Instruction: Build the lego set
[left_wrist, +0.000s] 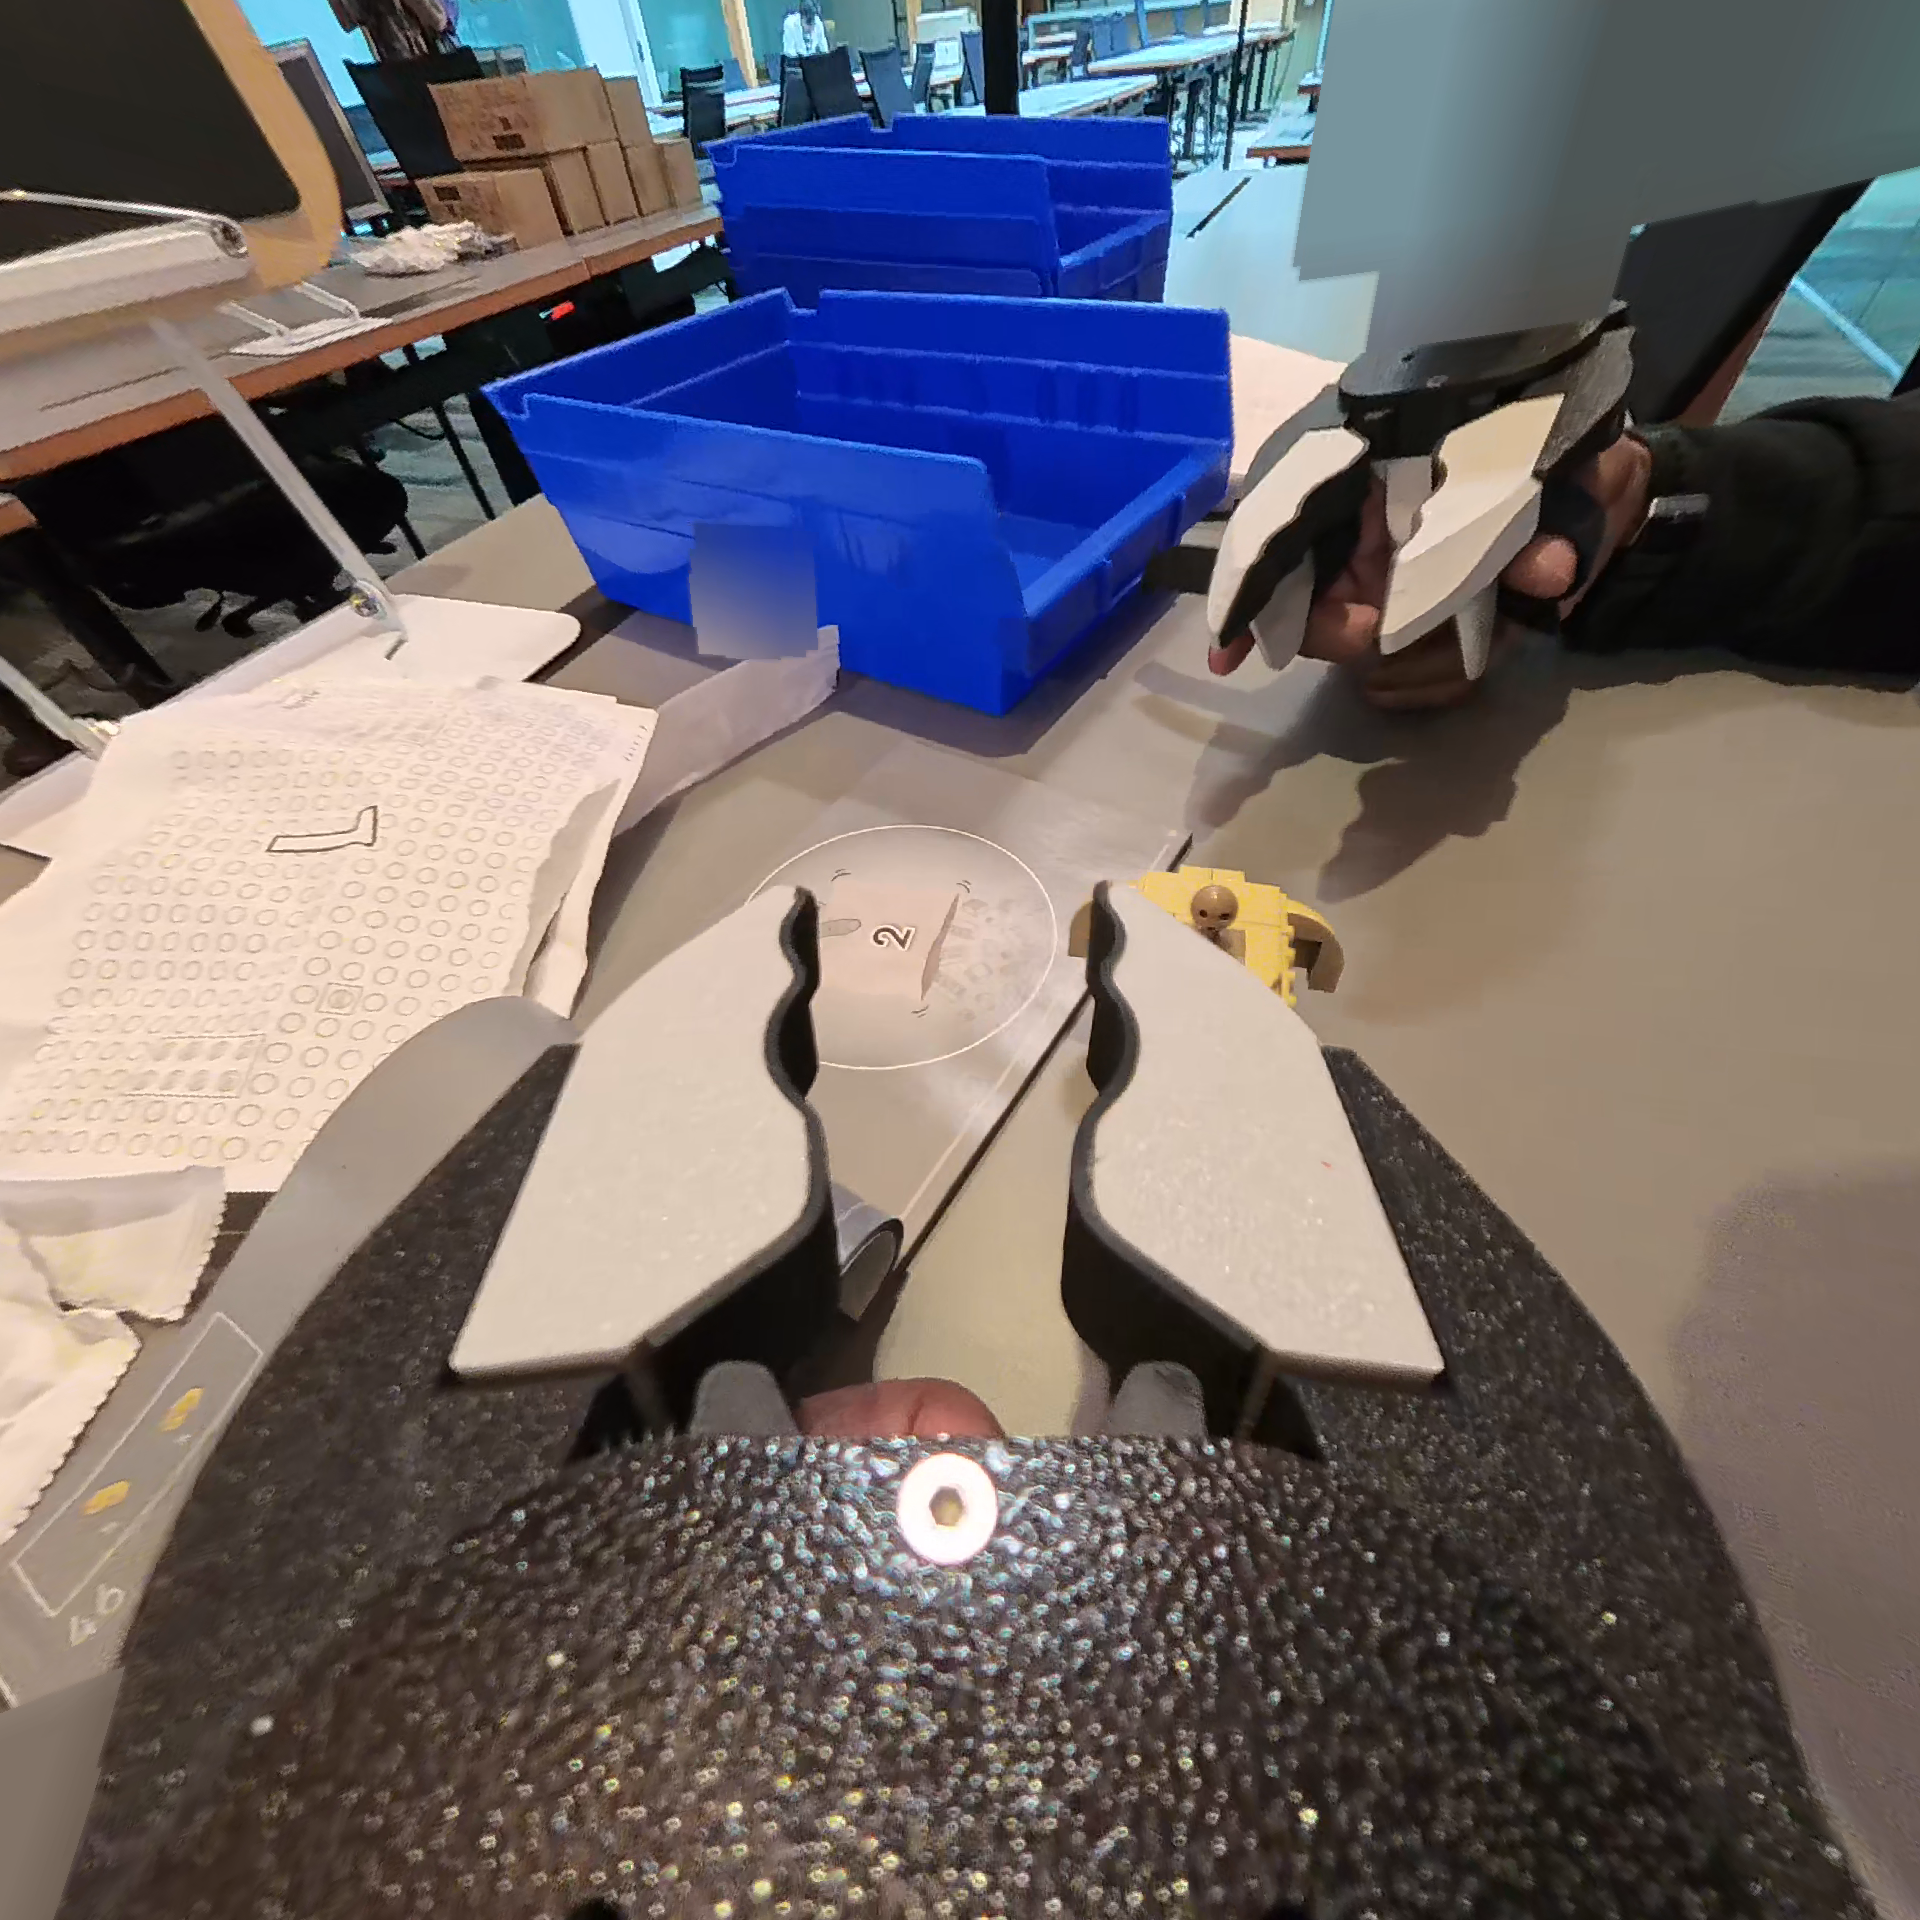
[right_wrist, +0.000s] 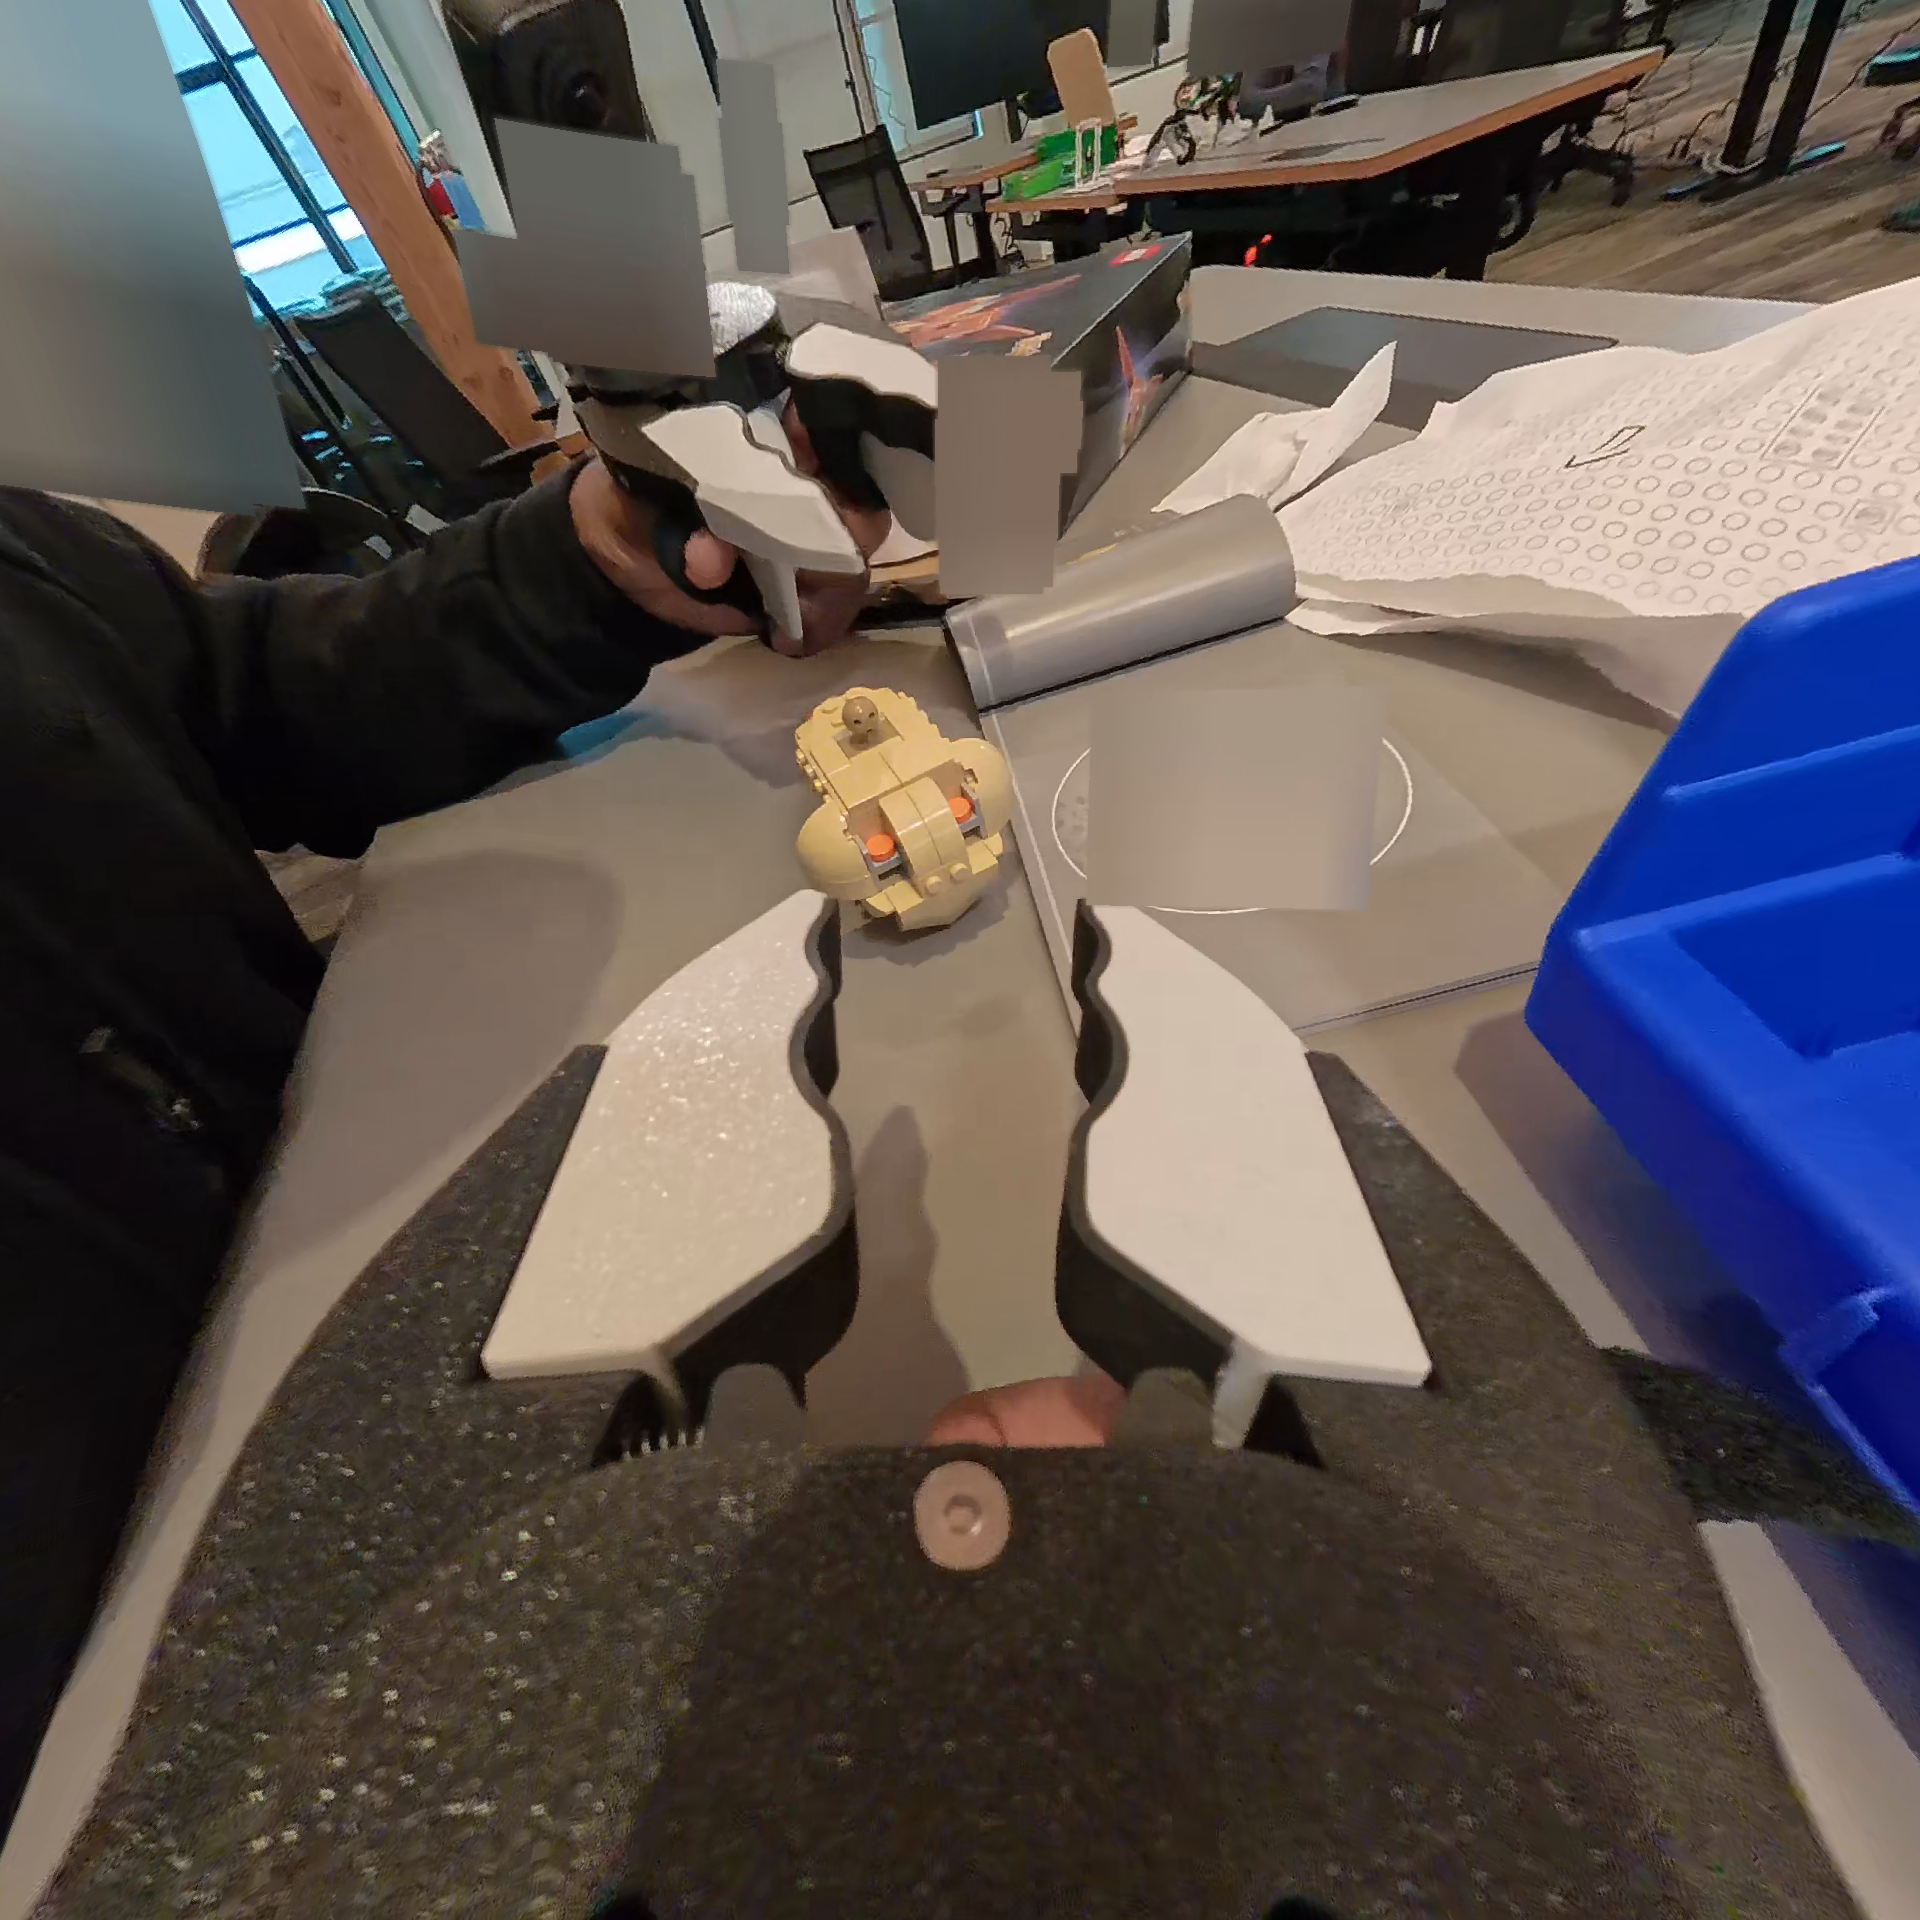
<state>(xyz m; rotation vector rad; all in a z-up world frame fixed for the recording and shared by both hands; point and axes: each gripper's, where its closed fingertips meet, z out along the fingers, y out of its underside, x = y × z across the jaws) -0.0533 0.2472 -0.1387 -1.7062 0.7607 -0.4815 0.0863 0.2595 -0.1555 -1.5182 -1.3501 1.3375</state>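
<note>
A small tan brick-built model (right_wrist: 899, 816) with two orange studs and a little round-headed figure on top stands on the grey table, beside the edge of an open grey booklet (right_wrist: 1455, 935). My right gripper (right_wrist: 951, 935) is open and empty, its tips just short of the model. My left gripper (left_wrist: 951, 925) is open and empty above the booklet page with a white circle (left_wrist: 904, 945); the model (left_wrist: 1247, 925) sits just beyond its right fingertip. The right gripper (left_wrist: 1340, 582) also shows at the upper right of the left wrist view, and the left gripper (right_wrist: 810, 478) shows far off in the right wrist view.
Blue plastic bins (left_wrist: 883, 499) stand behind the booklet, and one shows at the right in the right wrist view (right_wrist: 1766, 987). White sheets printed with circles (left_wrist: 291, 914) lie on the left. A dark printed box (right_wrist: 1049, 332) stands at the back. A person's dark sleeve (right_wrist: 260, 675) lies on the left. The grippers' ends are close to 15 cm from one another.
</note>
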